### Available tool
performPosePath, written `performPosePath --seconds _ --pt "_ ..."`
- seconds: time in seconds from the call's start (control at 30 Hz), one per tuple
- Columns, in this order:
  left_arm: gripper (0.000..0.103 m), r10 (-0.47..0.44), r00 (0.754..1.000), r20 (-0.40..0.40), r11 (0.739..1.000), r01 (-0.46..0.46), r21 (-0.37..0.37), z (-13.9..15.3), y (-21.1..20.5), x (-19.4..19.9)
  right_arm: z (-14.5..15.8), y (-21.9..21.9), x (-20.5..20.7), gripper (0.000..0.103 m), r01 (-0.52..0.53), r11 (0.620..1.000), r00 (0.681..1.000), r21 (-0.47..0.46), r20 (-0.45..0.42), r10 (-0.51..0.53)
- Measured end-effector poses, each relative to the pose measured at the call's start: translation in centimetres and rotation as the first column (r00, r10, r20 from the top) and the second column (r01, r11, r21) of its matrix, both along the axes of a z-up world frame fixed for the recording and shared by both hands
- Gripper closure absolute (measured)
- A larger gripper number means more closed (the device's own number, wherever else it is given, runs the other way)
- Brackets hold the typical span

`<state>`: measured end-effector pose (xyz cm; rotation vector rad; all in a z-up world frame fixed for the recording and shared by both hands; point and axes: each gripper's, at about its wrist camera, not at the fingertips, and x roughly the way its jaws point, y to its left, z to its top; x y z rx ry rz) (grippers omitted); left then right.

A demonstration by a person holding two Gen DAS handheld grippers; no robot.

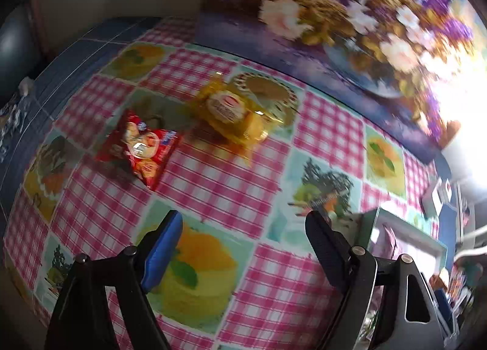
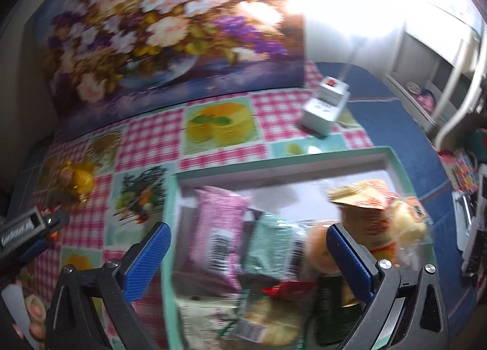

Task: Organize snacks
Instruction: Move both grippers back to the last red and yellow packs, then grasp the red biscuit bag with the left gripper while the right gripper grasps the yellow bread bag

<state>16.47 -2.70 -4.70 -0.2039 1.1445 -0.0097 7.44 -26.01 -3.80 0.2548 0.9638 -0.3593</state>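
1. Counter (image 1: 231, 185): covered by a pink gingham oilcloth with printed fruit and cake panels; a floral painting (image 2: 158, 24) leans upright along its far edge.
2. Left tool (image 1: 243, 228): jaws spread wide, holding nothing, above the cloth.
3. Right tool (image 2: 246, 237): jaws apart, empty, over the mint-rimmed box (image 2: 169, 228) filled with snack packets.
4. Red snack packet (image 1: 143, 149) and yellow snack packet (image 1: 234, 112): lying on the cloth, just beside each other.
5. White adapter (image 2: 325, 106): beyond the box.
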Motion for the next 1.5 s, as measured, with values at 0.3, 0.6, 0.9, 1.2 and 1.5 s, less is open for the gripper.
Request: performPosePath --seconds 0.3,0.6,0.9,1.2,1.5 --pt "0.019 0.093 0.996 0.008 0.996 -0.093 -0.017 -1.1 5.8 0.9 -0.2 4.6 2.1 0.000 -0.126 0.992 0.992 -0.029 0.000 0.126" --pt "0.006 0.189 0.980 0.053 0.981 -0.187 -0.042 -1.6 12.0 1.5 -1.0 9.6 4.3 0.000 -0.248 0.965 0.969 -0.089 -0.035 0.246" --pt "0.006 0.172 0.984 0.044 0.982 -0.167 -0.087 -3.3 14.6 1.9 -2.2 13.4 7.0 0.000 -0.346 0.935 0.938 -0.074 -0.050 0.343" --pt "0.006 -0.023 0.999 0.035 0.997 0.026 -0.075 -4.7 13.6 3.4 -2.0 15.7 13.7 0.000 -0.435 0.894 0.900 0.106 0.033 0.434" --pt "0.006 -0.167 0.985 0.051 0.986 0.166 0.013 -4.9 11.0 5.4 -3.1 21.2 19.7 0.000 -0.651 0.759 0.757 -0.026 -0.105 0.645"
